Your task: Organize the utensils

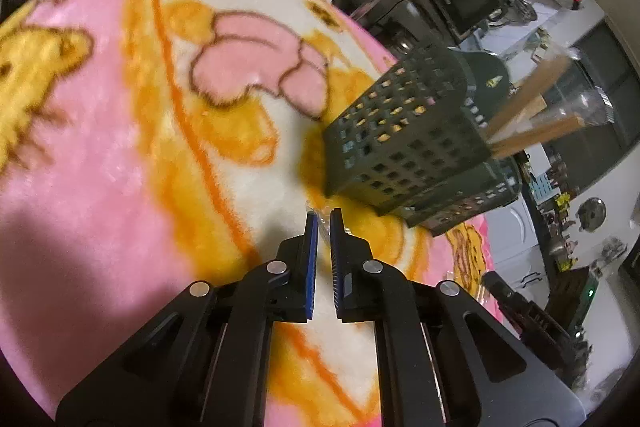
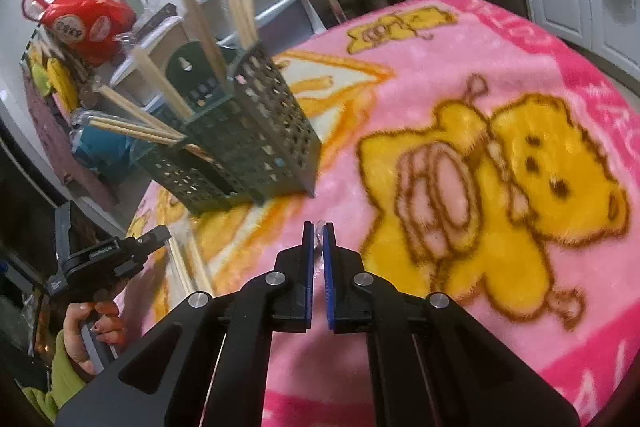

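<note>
**Both grippers clamped on clear wrapping beside utensil holder**

Pink plush blanket (image 2: 460,75) with yellow bear print, spread as work surface; kitchen shelving, cabinets and red bag in background.

Dark green perforated plastic utensil holder (image 1: 404,143), two compartments, standing upright near blanket's middle. Several wooden chopstick pairs in clear plastic sleeves (image 1: 536,107) leaning out of its top at varied angles.

Left gripper (image 1: 325,217): black body, blue pads, jaws nearly closed, pinching a thin edge of clear plastic wrapping (image 1: 323,223) between fingertips, just short of holder's base. Contents of wrapping not discernible in left wrist view.

Right gripper (image 2: 319,227): same build, jaws nearly closed on a sliver of clear plastic (image 2: 320,247), tips above blanket, near holder's lower corner.

More sleeved wooden chopsticks (image 2: 188,263) lying flat toward blanket's edge, left of right gripper. Left gripper's black handle visible at right wrist view's lower left, gripped by a hand (image 2: 92,327) with green sleeve.
</note>
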Action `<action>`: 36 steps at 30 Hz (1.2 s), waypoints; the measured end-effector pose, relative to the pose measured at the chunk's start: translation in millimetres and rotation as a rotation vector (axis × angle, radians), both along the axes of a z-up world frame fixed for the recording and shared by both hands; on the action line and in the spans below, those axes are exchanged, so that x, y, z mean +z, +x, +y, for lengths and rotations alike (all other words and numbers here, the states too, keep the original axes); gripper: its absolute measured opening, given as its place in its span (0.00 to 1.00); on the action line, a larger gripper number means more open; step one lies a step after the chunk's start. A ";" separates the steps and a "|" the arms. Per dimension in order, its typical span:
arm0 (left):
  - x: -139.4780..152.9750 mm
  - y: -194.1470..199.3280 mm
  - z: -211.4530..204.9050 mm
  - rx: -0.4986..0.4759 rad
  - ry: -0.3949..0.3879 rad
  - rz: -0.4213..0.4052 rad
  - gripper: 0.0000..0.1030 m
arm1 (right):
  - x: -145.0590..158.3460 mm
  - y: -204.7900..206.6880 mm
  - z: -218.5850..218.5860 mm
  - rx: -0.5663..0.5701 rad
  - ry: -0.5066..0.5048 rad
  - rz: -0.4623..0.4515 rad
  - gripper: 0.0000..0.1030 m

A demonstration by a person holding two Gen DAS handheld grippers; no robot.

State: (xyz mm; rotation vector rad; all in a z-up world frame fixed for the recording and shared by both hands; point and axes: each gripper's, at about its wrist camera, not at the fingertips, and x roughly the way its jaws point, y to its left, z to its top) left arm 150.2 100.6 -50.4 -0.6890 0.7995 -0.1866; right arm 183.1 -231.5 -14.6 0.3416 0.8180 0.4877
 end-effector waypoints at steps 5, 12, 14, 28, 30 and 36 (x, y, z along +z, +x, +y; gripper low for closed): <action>19.8 -13.3 -6.0 -0.017 0.014 -0.062 0.03 | 14.9 -8.0 6.1 0.022 -0.005 -0.050 0.04; 48.5 -26.8 -14.3 -0.038 0.021 -0.147 0.02 | 35.9 -20.3 14.2 0.049 -0.006 -0.116 0.04; 57.9 -29.9 -17.5 -0.049 0.028 -0.174 0.01 | 43.3 -24.3 16.4 0.059 0.004 -0.138 0.04; 109.5 -46.0 -39.6 -0.106 0.069 -0.322 0.01 | 90.4 -46.9 39.0 0.142 0.033 -0.262 0.03; 115.2 -46.4 -42.1 -0.112 0.073 -0.338 0.01 | 95.5 -48.4 42.4 0.151 0.034 -0.277 0.03; 129.8 -49.4 -46.1 -0.123 0.083 -0.379 0.01 | 111.1 -53.1 49.9 0.171 0.041 -0.320 0.03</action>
